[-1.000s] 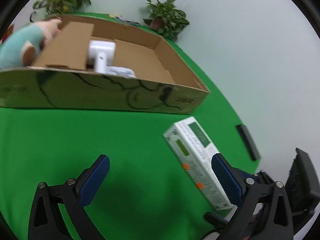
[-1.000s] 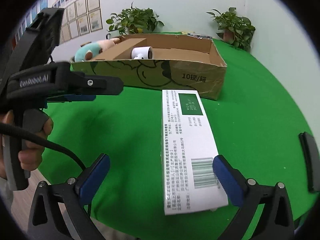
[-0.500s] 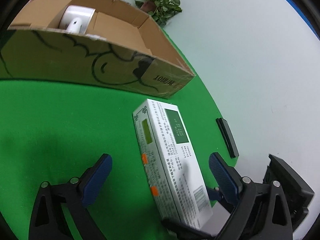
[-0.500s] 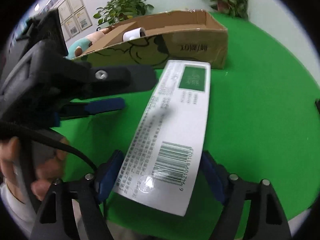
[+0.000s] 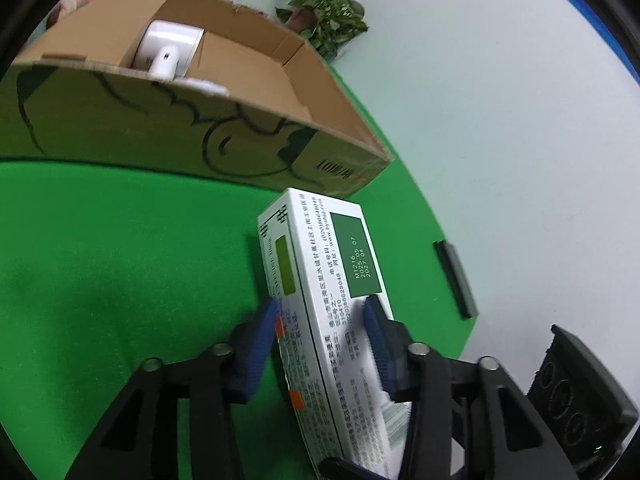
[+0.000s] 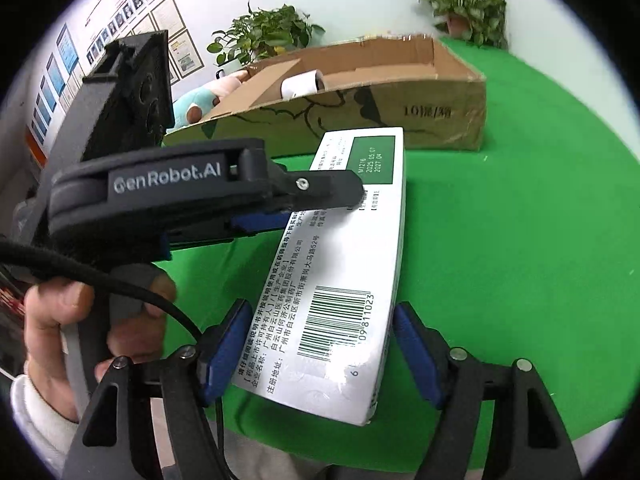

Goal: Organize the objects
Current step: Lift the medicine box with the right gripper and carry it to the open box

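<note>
A long white medicine box [image 5: 328, 280] with a dark green label and a barcode [image 6: 340, 260] hangs tilted over the green table [image 6: 520, 240], its near end raised. My left gripper [image 5: 320, 316] is closing, its blue pads pressed on the box's flat faces near the middle. From the right wrist view the left gripper [image 6: 320, 204] comes in from the left side. My right gripper [image 6: 320, 332] is also closing, with its pads against the long edges at the barcode end. A hand [image 6: 60, 320] holds the left gripper's handle.
An open cardboard carton [image 5: 160, 136] [image 6: 440, 120] stands just beyond the box, with a white device [image 5: 168, 48] inside. A plush toy [image 6: 200, 100] lies at its far left end. A black bar [image 5: 456, 276] lies at the table's right edge. Potted plants [image 5: 324, 8] stand behind.
Both grippers went from wide open to shut on the white box. The box, lying flat on the table before, now has its near end lifted and tilted.
</note>
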{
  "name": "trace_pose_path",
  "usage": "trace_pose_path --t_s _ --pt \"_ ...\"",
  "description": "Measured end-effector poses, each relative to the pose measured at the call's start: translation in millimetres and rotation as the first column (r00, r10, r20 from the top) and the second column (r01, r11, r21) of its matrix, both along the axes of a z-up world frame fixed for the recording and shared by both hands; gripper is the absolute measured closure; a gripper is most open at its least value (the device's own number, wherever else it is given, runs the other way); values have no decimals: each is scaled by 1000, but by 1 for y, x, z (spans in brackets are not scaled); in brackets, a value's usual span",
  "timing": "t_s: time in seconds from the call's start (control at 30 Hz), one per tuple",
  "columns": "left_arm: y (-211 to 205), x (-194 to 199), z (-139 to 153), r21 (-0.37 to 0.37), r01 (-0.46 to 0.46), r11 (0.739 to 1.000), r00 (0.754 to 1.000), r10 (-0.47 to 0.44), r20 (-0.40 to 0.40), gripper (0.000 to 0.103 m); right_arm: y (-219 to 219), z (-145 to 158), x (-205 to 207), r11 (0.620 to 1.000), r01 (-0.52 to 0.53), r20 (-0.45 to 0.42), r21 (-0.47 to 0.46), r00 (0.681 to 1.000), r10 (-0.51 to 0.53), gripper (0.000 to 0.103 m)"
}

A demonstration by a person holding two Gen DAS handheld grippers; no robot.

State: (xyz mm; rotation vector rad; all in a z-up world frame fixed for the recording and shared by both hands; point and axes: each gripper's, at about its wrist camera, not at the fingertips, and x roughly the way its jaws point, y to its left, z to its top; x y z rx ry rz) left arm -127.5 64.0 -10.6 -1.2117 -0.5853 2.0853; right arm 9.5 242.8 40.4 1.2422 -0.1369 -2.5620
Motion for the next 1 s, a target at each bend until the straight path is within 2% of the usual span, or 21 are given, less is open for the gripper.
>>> trace_pose_path --t_s 0.07,0.13,0.23,0.3,0.33,0.37,0.43,0.47,0.57,0.63,0.7,0.73,0.77,0.83,1.0 --pt "-3 2 12 10 6 1000 1000 -6 -26 78 2 7 2 1000 22 -35 22 999 -21 32" --pt "-4 5 24 17 18 1000 999 -17 -50 81 7 18 2 999 43 -81 26 996 -41 32" --pt "-4 6 42 15 25 1000 995 -23 -95 81 10 36 4 997 63 -160 45 986 -55 33" --pt "-6 6 48 37 26 999 995 -23 -100 80 10 44 0 997 60 -179 42 982 -52 34" --pt "-5 6 49 46 17 999 996 -12 -91 71 11 46 -1 998 54 -181 29 982 -48 34" --pt "-6 4 49 52 7 999 997 -3 -77 56 13 47 -4 999 44 -173 8 984 -42 34" --pt "-11 0 38 69 -14 998 1000 16 -24 46 20 43 -7 995 8 -125 -99 992 -20 34" --pt "-12 -1 33 72 -19 997 1000 19 0 45 23 42 -6 991 2 -102 -136 995 -16 34" --pt "-19 1 11 76 -21 997 998 16 64 45 27 30 -10 982 5 -47 -186 999 -14 34" --pt "-20 4 1 84 -12 996 997 5 79 45 32 20 -10 971 8 3 -238 1000 -7 34" --pt "-19 5 -3 75 -5 997 997 -1 74 48 34 14 -7 968 12 31 -250 999 -5 34" --pt "-18 6 -3 71 -5 997 998 0 68 55 33 12 0 970 11 37 -243 999 -2 34" --pt "-18 6 -2 73 0 997 998 -4 63 60 31 10 1 973 8 43 -231 999 2 34" --pt "-21 7 4 138 31 990 997 -40 59 63 24 8 1 975 -2 50 -222 999 13 35" --pt "-27 6 34 146 39 989 999 -37 -11 63 11 27 3 984 -25 -27 -174 999 21 36"
